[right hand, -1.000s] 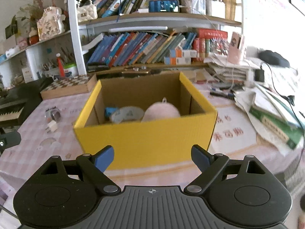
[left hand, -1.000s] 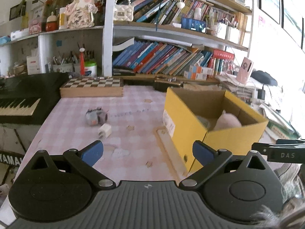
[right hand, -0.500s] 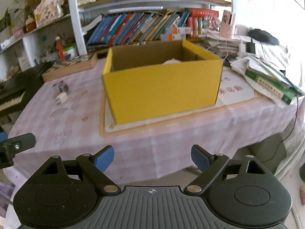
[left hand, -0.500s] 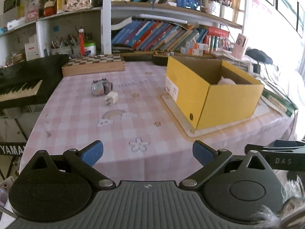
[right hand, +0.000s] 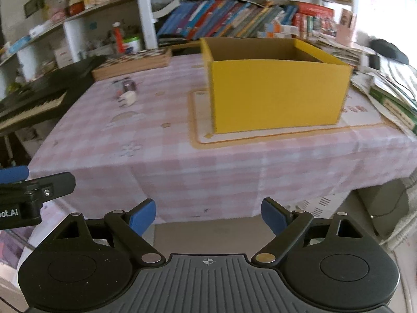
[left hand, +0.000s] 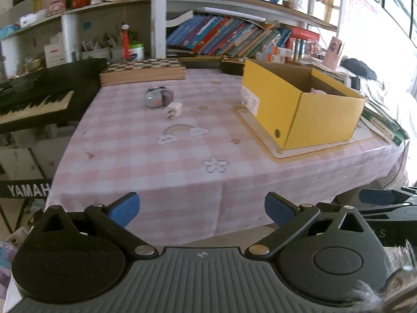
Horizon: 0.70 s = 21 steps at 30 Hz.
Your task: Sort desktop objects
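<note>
A: Grippers first: the left gripper (left hand: pixel 202 207) and right gripper (right hand: pixel 208 215) both sit off the near table edge now, where a second ago they hung over the tabletop and the yellow box (right hand: pixel 276 88) filled the right view. Jaws of both stand wide apart with nothing between them.

B: And the surface?

A: The pink checked tablecloth (left hand: pixel 182 154) drapes over the front edge. The box stands on a pale mat (right hand: pixel 260 133) toward the right, something pink just visible inside from the left wrist view. Left of it, well apart, a white charger (left hand: pixel 173 109) lies just in front of a small grey gadget (left hand: pixel 156 97).

B: Farther back?

A: A chessboard (left hand: pixel 143 71) rests at the far edge, a keyboard (left hand: pixel 39 99) stands left, and bookshelves (left hand: pixel 234 36) fill the wall.
</note>
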### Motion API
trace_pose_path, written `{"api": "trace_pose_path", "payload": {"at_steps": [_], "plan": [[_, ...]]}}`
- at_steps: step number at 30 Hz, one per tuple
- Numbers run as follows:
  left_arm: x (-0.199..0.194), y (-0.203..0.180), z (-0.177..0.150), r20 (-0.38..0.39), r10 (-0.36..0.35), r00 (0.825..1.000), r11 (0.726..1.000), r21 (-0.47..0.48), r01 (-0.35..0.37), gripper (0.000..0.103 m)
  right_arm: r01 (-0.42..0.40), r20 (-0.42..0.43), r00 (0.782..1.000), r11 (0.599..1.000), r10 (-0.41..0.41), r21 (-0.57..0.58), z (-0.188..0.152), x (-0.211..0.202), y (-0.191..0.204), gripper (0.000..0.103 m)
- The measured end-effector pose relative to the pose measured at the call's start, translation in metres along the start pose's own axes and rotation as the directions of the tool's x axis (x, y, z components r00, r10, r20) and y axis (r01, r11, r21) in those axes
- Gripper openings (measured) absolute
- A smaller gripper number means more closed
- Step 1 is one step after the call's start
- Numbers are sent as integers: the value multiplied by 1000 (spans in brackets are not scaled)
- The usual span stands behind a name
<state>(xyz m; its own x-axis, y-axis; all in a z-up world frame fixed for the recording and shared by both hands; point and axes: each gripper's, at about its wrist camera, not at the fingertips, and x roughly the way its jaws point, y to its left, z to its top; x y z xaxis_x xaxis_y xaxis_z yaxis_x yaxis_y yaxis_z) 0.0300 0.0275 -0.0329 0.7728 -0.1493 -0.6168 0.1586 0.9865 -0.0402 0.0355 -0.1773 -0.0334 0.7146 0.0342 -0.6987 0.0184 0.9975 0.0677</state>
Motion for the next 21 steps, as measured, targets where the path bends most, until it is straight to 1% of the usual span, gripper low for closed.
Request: {"api": "trace_pose_path", "payload": {"at_steps": [13, 21], "plan": [[-22, 48, -2, 41, 103, 994, 992, -75, -99, 103, -105, 25, 994, 987, 109, -118, 11, 3, 57, 90], [-27, 65, 1, 70, 126, 989, 986, -119, -117, 103, -142, 46, 987, 971, 154, -192, 21, 3, 79, 90]]}}
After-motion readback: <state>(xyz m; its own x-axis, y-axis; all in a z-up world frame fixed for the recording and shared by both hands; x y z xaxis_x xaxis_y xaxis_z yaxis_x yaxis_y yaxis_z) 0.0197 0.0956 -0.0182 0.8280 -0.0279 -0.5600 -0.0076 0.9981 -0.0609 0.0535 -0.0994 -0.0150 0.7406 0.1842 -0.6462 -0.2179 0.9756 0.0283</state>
